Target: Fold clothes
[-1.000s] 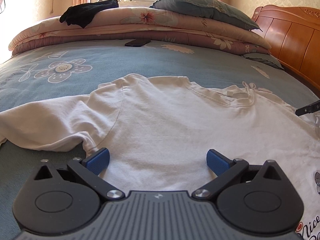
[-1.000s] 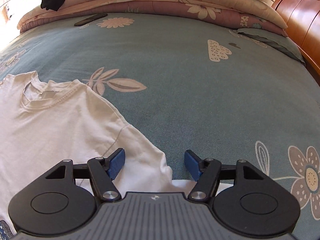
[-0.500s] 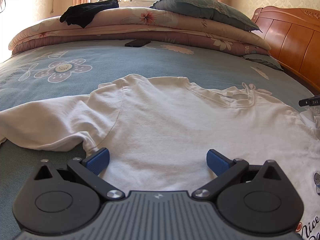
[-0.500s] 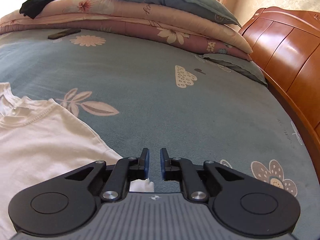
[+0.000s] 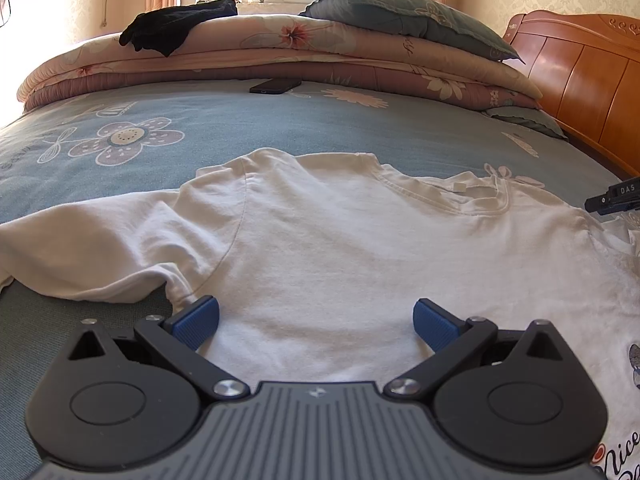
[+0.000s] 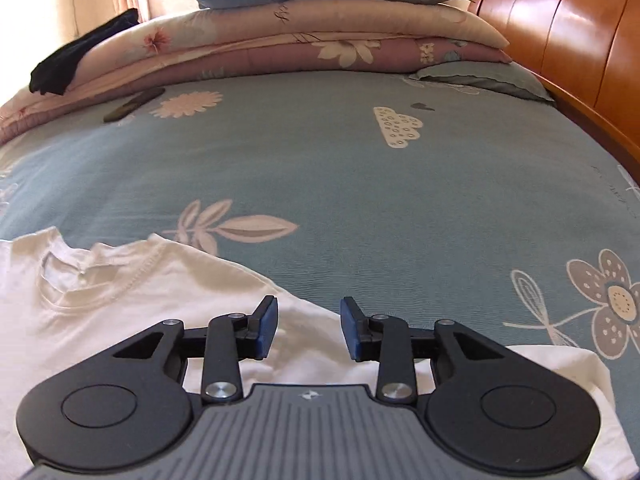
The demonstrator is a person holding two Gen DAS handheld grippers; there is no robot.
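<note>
White T-shirt (image 5: 340, 248) spread flat on the blue flowered bed (image 5: 224, 128), collar toward the stacked quilts (image 5: 280, 56). At far left, one sleeve (image 5: 92, 248) lying rumpled on the sheet. Left gripper (image 5: 316, 320) low over the shirt body, jaws wide apart, gripping nothing, blue pads (image 5: 196, 320) over the cloth. Further back, a dark phone (image 5: 275, 85) on the sheet and a black garment (image 5: 176, 26) on the quilts. To the right, right gripper (image 6: 308, 328) above the shoulder edge of the shirt, jaws opening, only loose cloth below the gap. At far right, wooden headboard (image 6: 568, 28).
</note>
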